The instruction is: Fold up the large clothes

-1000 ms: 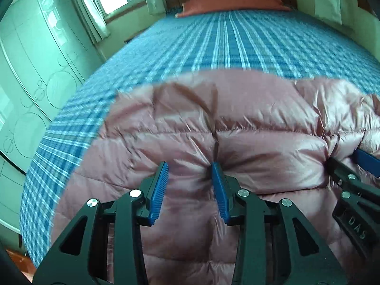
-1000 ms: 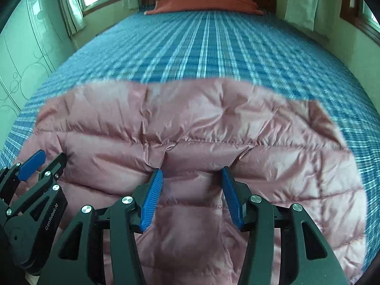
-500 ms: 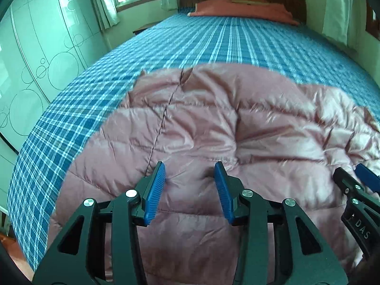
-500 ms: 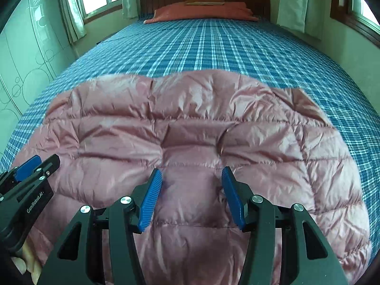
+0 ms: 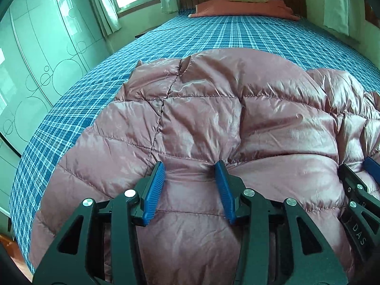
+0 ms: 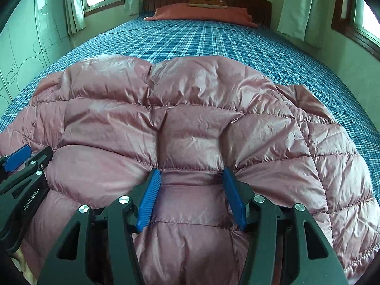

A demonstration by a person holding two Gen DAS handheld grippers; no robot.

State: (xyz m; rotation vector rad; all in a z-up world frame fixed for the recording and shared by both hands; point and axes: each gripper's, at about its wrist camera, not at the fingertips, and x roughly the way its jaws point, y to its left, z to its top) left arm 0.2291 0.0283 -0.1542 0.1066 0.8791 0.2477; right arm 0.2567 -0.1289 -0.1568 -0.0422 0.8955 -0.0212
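Observation:
A large pink quilted down jacket (image 5: 213, 118) lies spread on the blue plaid bed; it also fills the right wrist view (image 6: 190, 118). My left gripper (image 5: 190, 178) is open, its blue fingertips pressing into the jacket's puffy fabric on the left half, near a seam. My right gripper (image 6: 190, 182) is open too, fingertips set against the fabric on the right half. Each gripper shows at the edge of the other's view: the right one (image 5: 363, 185) and the left one (image 6: 21, 163). Nothing is pinched between either pair of pads.
The blue plaid bed (image 6: 213, 40) stretches away to a red pillow (image 6: 201, 14) and dark wooden headboard (image 6: 249, 2). A pale green wardrobe (image 5: 35, 59) stands along the left. Curtained windows (image 6: 296, 4) are at the far wall and right side.
Both grippers have drawn back toward the near edge and tilted, so more of the jacket and the far room shows. The jacket's far edge now lies farther up the bed. Both grippers stayed open.

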